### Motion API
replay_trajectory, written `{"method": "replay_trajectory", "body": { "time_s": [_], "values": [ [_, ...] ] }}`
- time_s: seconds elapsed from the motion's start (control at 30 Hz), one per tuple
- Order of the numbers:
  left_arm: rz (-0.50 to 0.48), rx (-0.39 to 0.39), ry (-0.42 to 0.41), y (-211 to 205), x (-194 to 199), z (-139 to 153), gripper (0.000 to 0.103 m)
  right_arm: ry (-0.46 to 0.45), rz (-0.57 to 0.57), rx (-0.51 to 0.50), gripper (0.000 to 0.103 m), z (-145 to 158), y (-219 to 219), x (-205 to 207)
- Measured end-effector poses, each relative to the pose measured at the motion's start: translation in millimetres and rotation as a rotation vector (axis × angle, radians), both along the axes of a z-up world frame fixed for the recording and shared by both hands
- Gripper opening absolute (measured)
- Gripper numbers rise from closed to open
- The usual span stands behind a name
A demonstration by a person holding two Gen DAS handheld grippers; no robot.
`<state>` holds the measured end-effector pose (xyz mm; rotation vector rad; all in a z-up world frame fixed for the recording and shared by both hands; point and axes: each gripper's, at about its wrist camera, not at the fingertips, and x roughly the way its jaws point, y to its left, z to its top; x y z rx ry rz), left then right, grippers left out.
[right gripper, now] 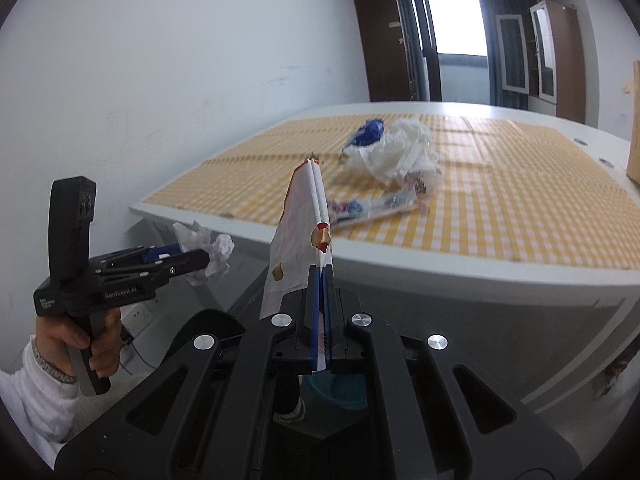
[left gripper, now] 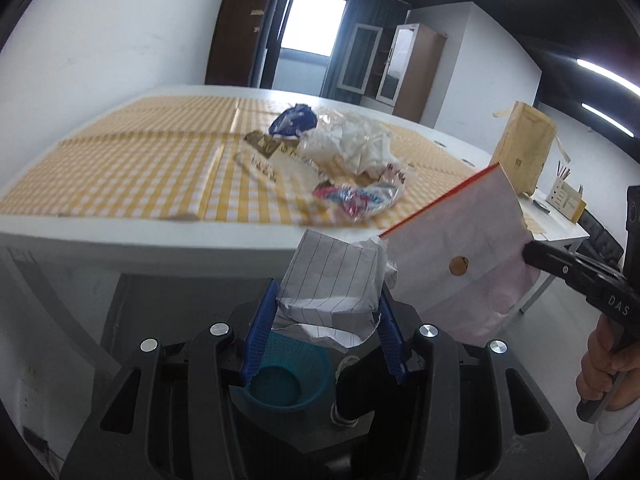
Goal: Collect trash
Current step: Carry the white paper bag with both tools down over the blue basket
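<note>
The left tool (left gripper: pixel 326 316) grips a crumpled lined paper (left gripper: pixel 332 280) and the right tool (right gripper: pixel 322 280) pinches a flat white paper bag (right gripper: pixel 300 216), both off the tabletop (right gripper: pixel 500 240) above a teal bin (left gripper: pixel 280 384). Wrappers (left gripper: pixel 360 196) and crumpled plastic (left gripper: pixel 352 144) remain uncollected.

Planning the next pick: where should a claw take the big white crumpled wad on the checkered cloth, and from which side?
Probably take the white crumpled wad on its raised top folds, coming from above. It stands tallest in the pile, while the blue wrapper sits against its far-left side and the clear printed wrapper lies flat in front, so a low side approach risks dragging neighbours.
</note>
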<state>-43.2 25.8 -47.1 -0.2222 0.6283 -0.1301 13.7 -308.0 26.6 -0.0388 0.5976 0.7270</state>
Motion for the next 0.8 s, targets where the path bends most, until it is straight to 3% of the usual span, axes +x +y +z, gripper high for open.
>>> {"method": "replay_trajectory", "body": {
  "time_s": [0.3,0.8],
  "values": [
    [-0.002,0.007,0.103,-5.2,10.6,-46.8,0.047,0.05,-0.001,-0.088,0.001,-47.5,16.2,2.6],
    [0.009,-0.048,0.275,8.6,40.3,-132.8,0.047,0.156,-0.017,-0.193,0.001,-131.2,46.4,29.6]
  ]
}}
